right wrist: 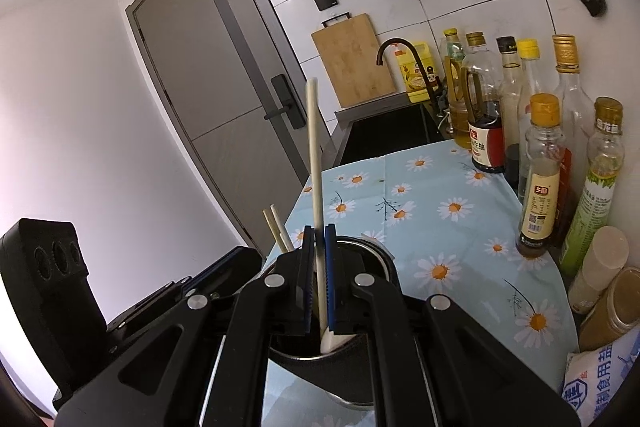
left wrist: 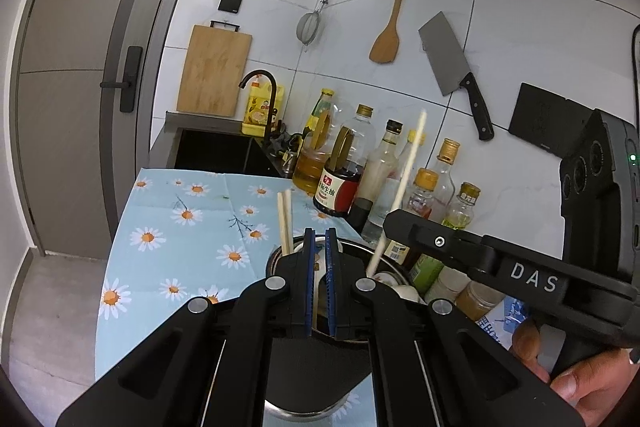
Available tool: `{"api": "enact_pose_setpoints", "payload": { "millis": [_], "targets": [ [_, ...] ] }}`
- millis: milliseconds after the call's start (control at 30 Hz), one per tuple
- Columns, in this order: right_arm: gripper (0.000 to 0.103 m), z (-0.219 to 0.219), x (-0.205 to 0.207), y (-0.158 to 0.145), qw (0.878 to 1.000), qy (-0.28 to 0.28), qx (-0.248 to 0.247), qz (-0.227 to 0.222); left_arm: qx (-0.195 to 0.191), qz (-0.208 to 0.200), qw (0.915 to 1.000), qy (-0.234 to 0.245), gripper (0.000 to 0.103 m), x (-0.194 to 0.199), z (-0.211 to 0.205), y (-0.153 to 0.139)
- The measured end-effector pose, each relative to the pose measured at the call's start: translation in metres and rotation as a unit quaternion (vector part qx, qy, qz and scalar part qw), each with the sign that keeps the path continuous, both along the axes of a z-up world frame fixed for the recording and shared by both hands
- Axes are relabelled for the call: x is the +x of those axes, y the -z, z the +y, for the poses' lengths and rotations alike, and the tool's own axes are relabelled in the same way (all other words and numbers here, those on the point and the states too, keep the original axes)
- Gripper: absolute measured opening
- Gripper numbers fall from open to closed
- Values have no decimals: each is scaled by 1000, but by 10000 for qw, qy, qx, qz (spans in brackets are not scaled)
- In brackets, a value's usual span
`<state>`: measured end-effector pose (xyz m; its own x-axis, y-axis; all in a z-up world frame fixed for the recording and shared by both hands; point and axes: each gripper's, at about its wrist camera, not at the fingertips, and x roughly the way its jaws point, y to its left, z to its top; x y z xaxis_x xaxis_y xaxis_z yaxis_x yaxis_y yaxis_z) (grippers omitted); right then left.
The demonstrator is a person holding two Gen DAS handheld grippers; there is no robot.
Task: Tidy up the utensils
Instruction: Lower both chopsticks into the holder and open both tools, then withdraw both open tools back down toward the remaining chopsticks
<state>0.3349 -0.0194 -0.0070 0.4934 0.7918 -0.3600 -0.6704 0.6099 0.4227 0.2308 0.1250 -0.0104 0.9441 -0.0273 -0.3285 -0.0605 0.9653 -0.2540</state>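
Observation:
A round steel utensil holder (left wrist: 276,259) (right wrist: 380,255) stands on the daisy-print cloth (left wrist: 180,227), right under both grippers. Two pale chopsticks (left wrist: 285,223) (right wrist: 276,227) lean in it, beside white spoons (left wrist: 408,293). My right gripper (right wrist: 319,231) (left wrist: 386,227) is shut on a third, long pale chopstick (right wrist: 314,147) (left wrist: 412,155). That chopstick stands nearly upright with its lower end inside the holder. My left gripper (left wrist: 319,233) is shut, tips at the holder's far rim. Whether they pinch the rim I cannot tell.
Several oil and sauce bottles (left wrist: 340,183) (right wrist: 540,179) line the wall side of the counter, with jars and a salt bag (right wrist: 600,379) nearer. A dark sink (left wrist: 216,147) with a faucet lies beyond the cloth. A cleaver (left wrist: 452,63), a wooden spatula (left wrist: 386,43) and a strainer hang on the wall.

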Motion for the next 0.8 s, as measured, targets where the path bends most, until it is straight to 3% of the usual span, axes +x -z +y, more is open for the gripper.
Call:
{"api": "enact_pose_setpoints", "payload": {
  "millis": [100, 233, 333, 600, 767, 800],
  "targets": [
    [20, -4, -4, -4, 10000, 33, 26, 5, 26, -28, 10000, -10, 5, -7, -2, -5],
    [21, -8, -10, -8, 10000, 34, 56, 13, 21, -48, 10000, -64, 5, -17, -1, -9],
    [21, -11, -17, -12, 10000, 5, 79, 14, 31, -59, 9998, -176, 11, -28, 1, -12],
    [24, -25, -38, -21, 9998, -83, 146, 72, 33, 11, 9995, -312, 11, -57, 0, -20],
    [25, -31, -54, -25, 9997, -228, 52, 85, -84, 85, 9993, -354, 21, -78, 0, -24],
    [30, -32, -59, -26, 9995, -285, 18, 94, -95, 115, 9992, -376, 21, -83, -1, -25]
  ]
}}
